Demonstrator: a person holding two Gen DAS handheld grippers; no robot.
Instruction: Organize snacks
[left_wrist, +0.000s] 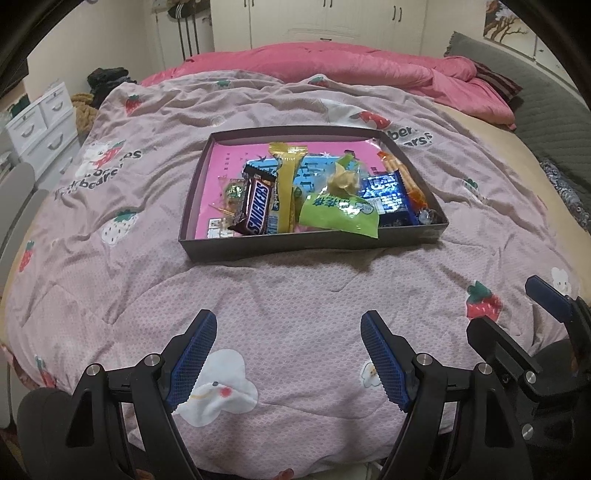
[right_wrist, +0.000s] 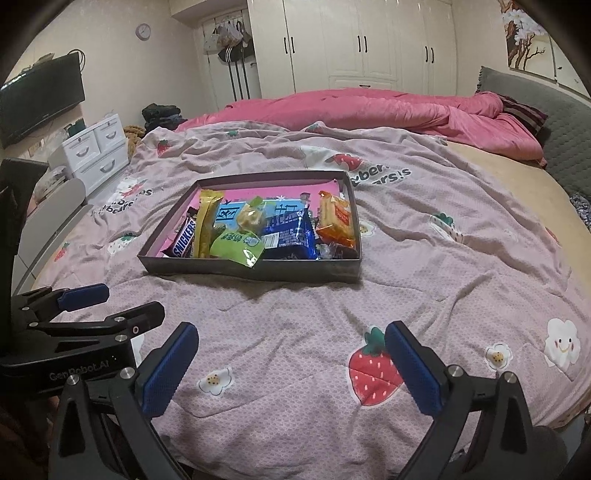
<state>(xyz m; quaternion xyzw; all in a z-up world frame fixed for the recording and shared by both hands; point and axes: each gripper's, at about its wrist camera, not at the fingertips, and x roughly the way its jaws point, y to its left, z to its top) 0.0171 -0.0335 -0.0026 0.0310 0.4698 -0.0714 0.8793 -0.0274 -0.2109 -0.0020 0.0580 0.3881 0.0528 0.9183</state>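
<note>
Snacks piled in a shallow box (left_wrist: 314, 242) on the bed.
Left tool (left_wrist: 288, 356) and right tool (right_wrist: 291, 369) hover near it over the quilt (left_wrist: 295, 295), both spread apart, gripping nothing.

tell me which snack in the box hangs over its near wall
The light green packet. Its lower corner laps over the near wall of the box, while the Snickers bar, gold stick pack and blue packet all lie inside.
</note>
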